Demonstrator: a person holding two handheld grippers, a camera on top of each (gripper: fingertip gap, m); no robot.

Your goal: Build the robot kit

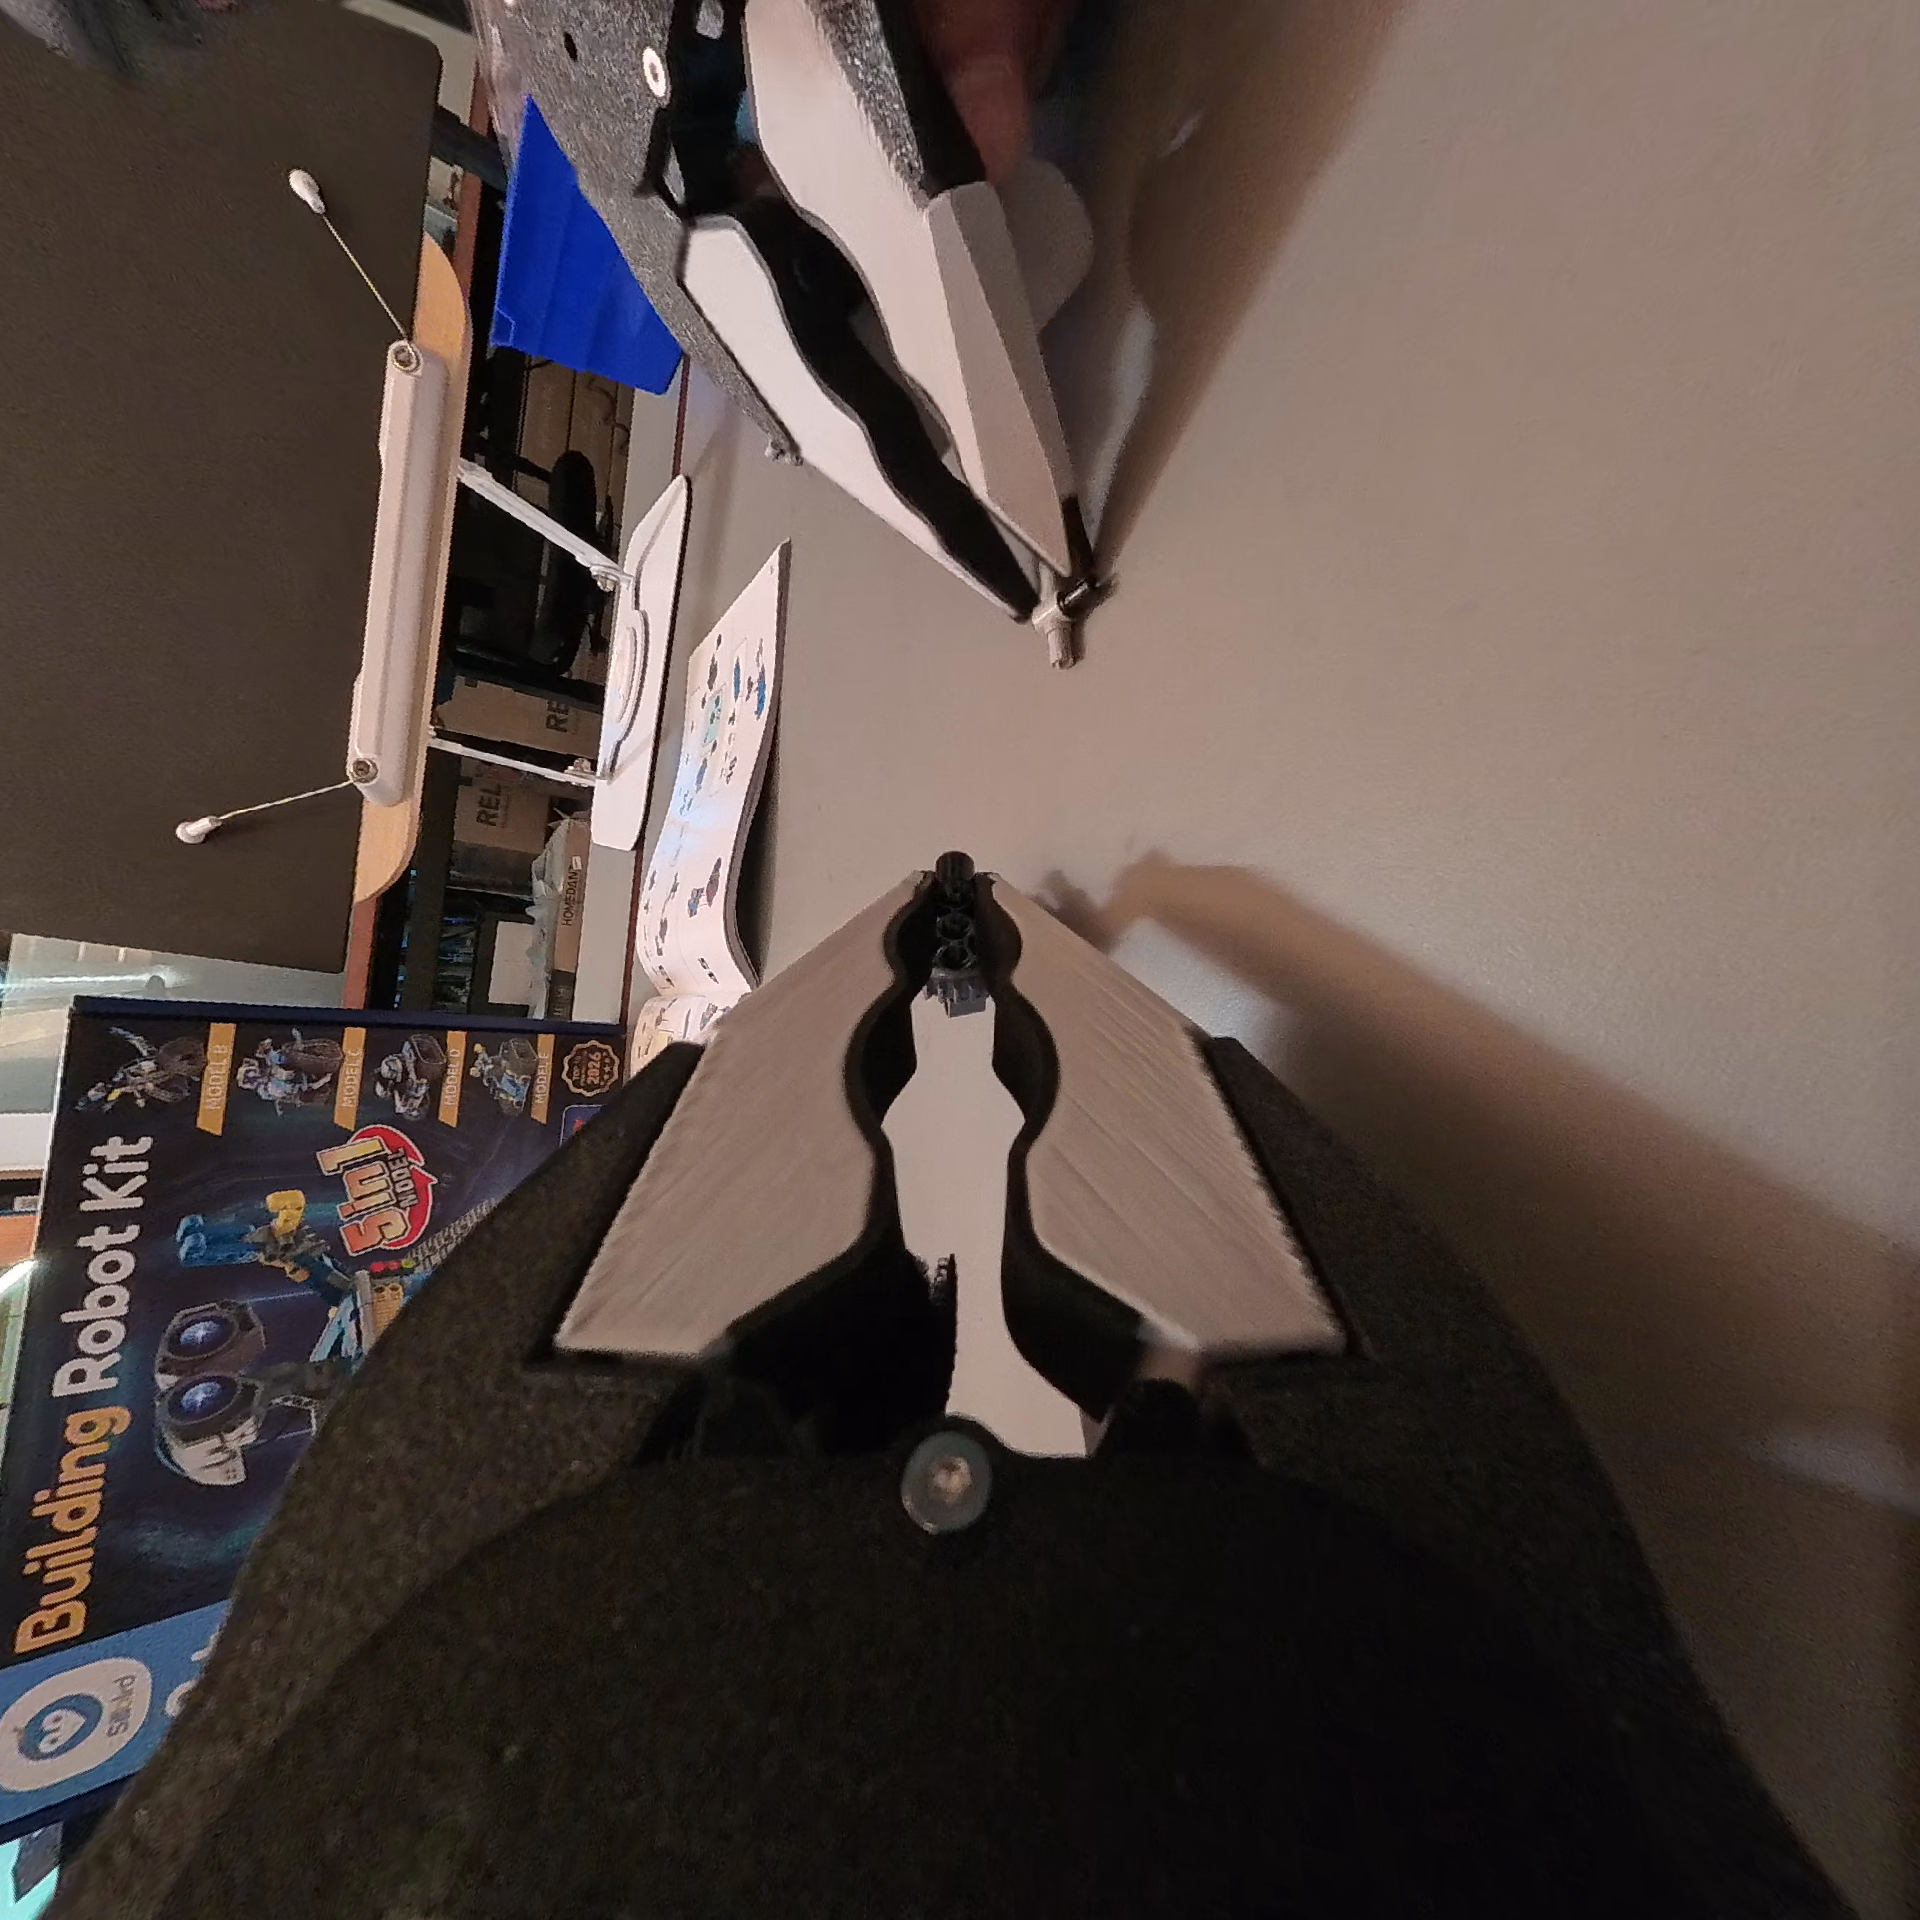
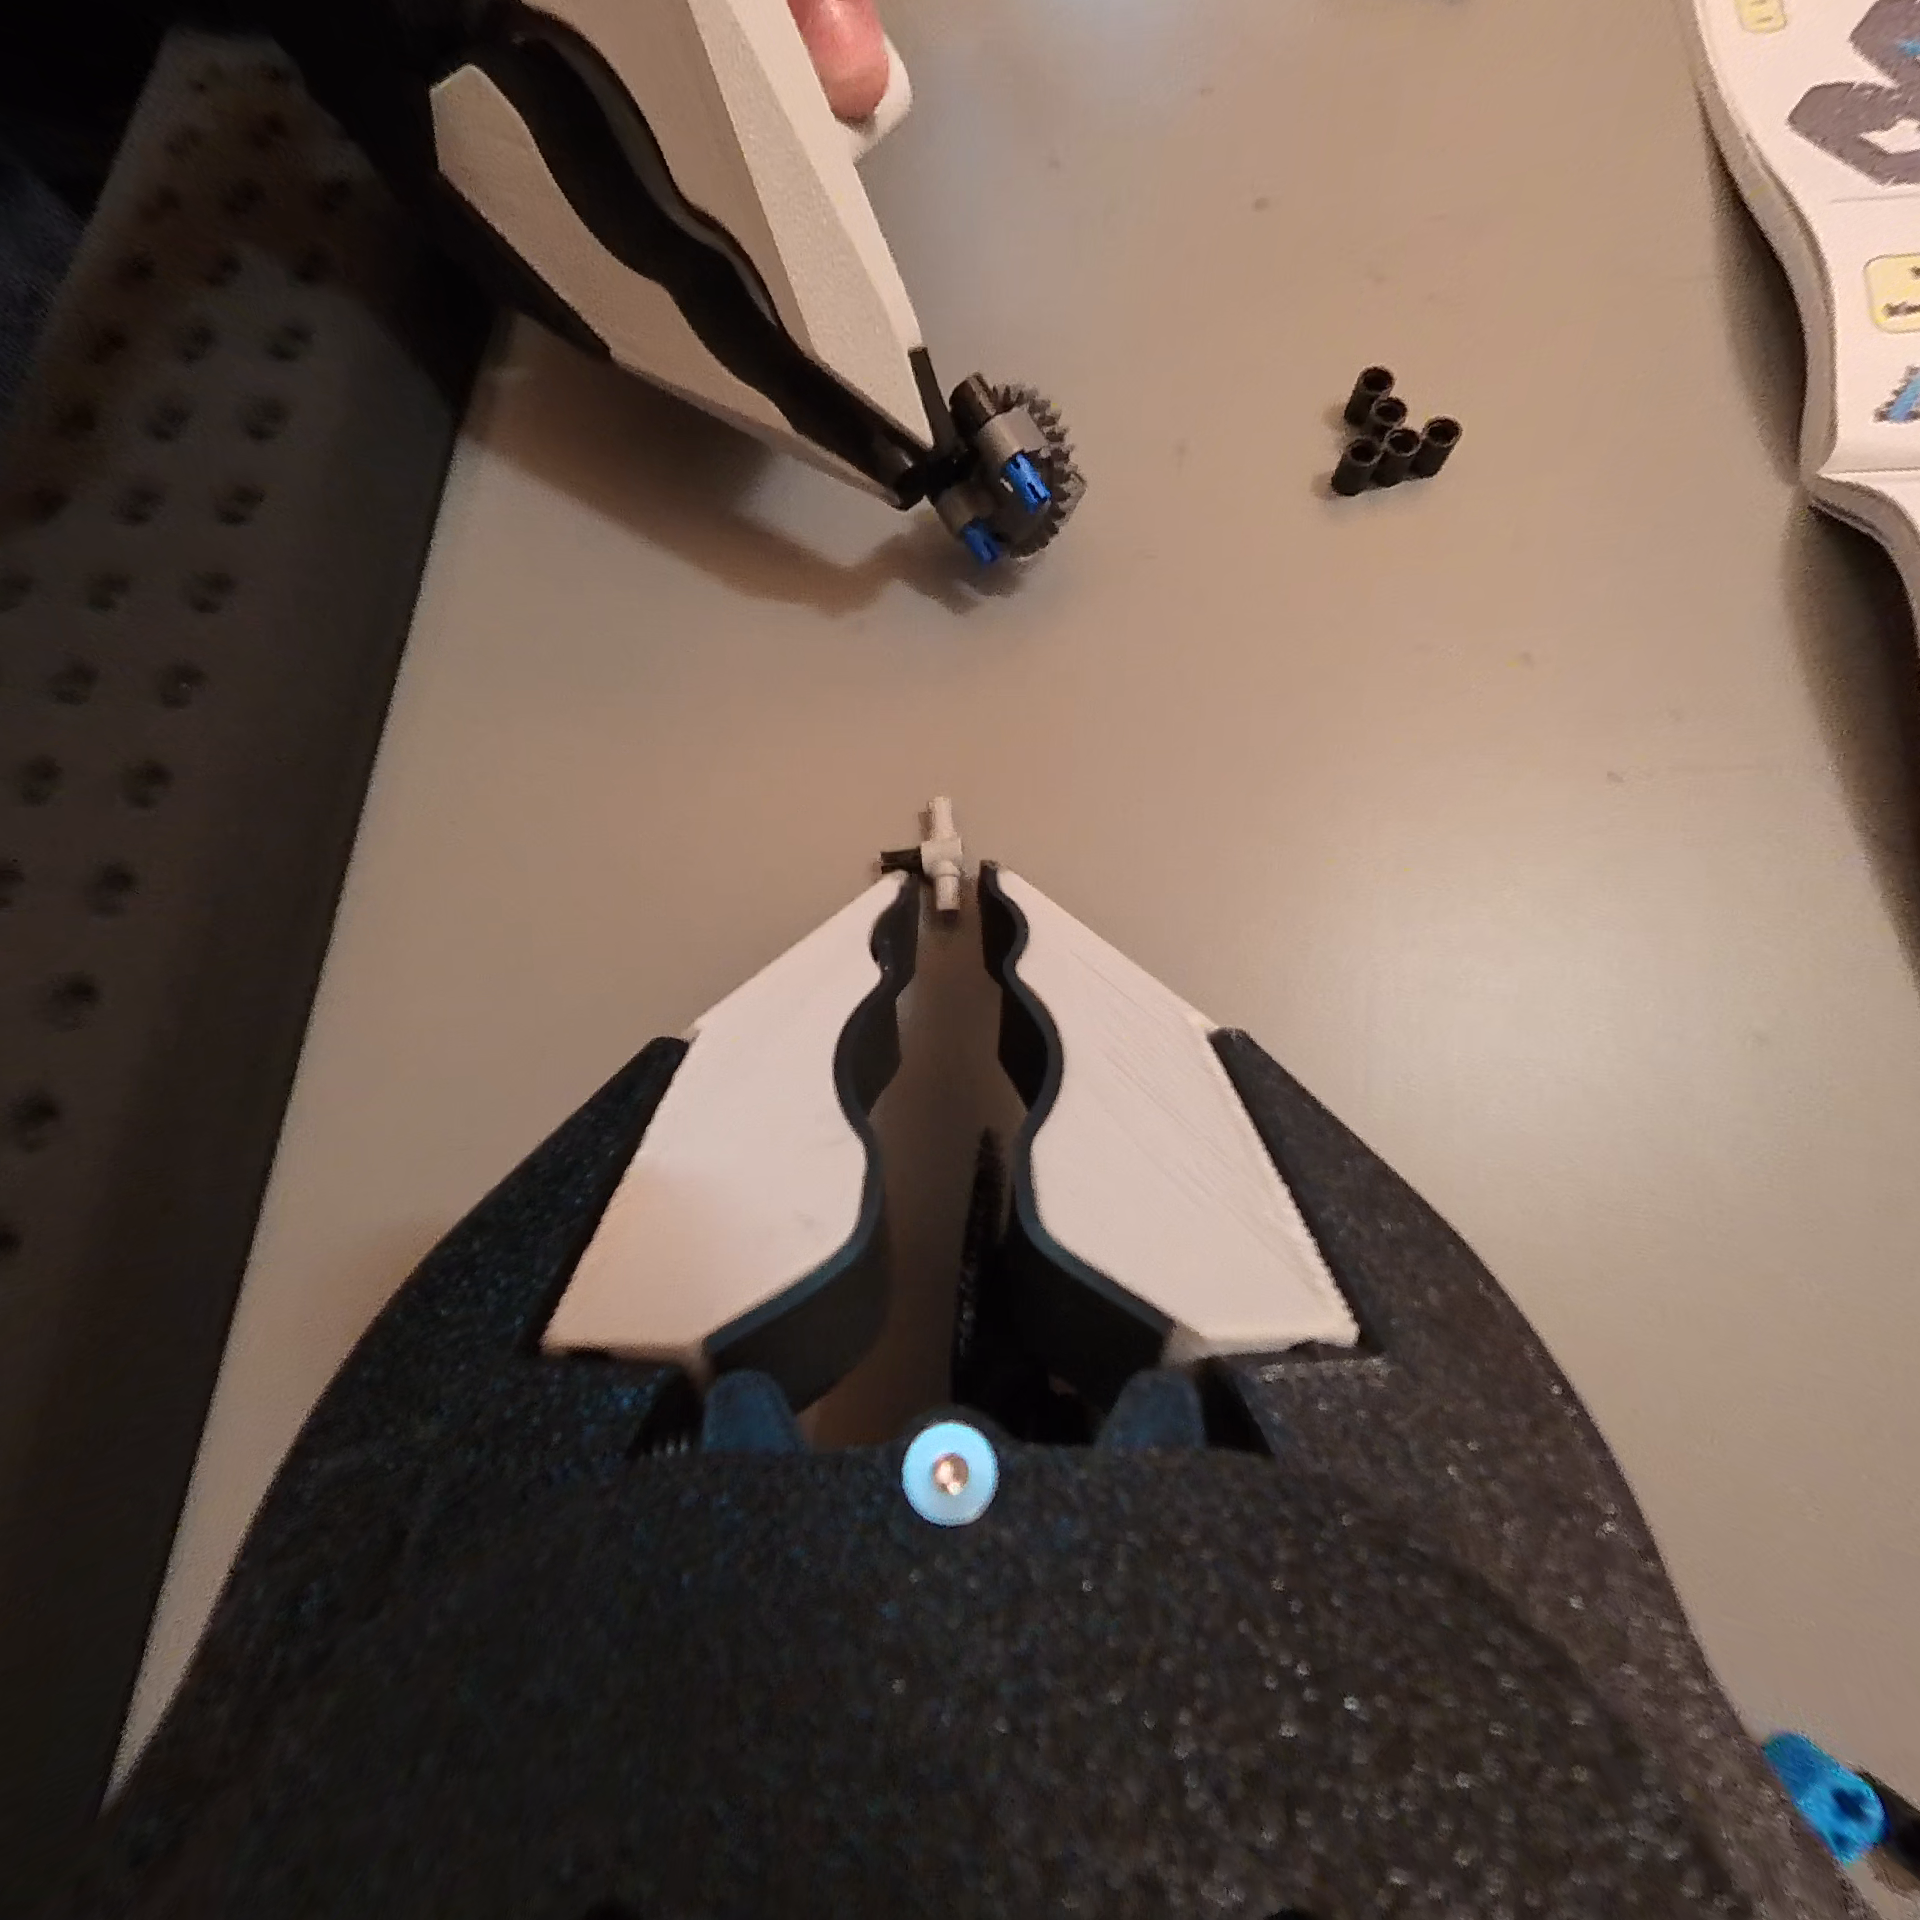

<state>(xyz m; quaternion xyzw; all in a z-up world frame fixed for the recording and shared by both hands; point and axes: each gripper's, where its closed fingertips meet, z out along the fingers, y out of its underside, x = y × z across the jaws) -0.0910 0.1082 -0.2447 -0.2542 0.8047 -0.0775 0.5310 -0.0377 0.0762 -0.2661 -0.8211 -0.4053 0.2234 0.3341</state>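
Note:
In the left wrist view my left gripper (image 1: pixel 954 883) is shut on a small brick assembly (image 1: pixel 952 940), a black holed beam with a grey piece behind it. In the right wrist view this left gripper (image 2: pixel 914 462) shows at upper left, and the assembly (image 2: pixel 1003 473) also carries blue pins and a dark gear, just above the beige table (image 2: pixel 1247 831). My right gripper (image 2: pixel 940 878) is shut on a small light-grey connector (image 2: pixel 941 854) with a black pin. It also shows in the left wrist view (image 1: pixel 1055 582), with the connector (image 1: pixel 1062 629) at its tips.
A black holed piece (image 2: pixel 1392 447) lies loose on the table. An open instruction booklet (image 2: pixel 1849 260) lies at right; it also shows in the left wrist view (image 1: pixel 717 779). A kit box (image 1: pixel 208 1299), a blue bin (image 1: pixel 571 260), a perforated grey surface (image 2: pixel 156 623) and a blue part (image 2: pixel 1829 1797) border the table. There is about 7 centimetres between the tips of the two grippers.

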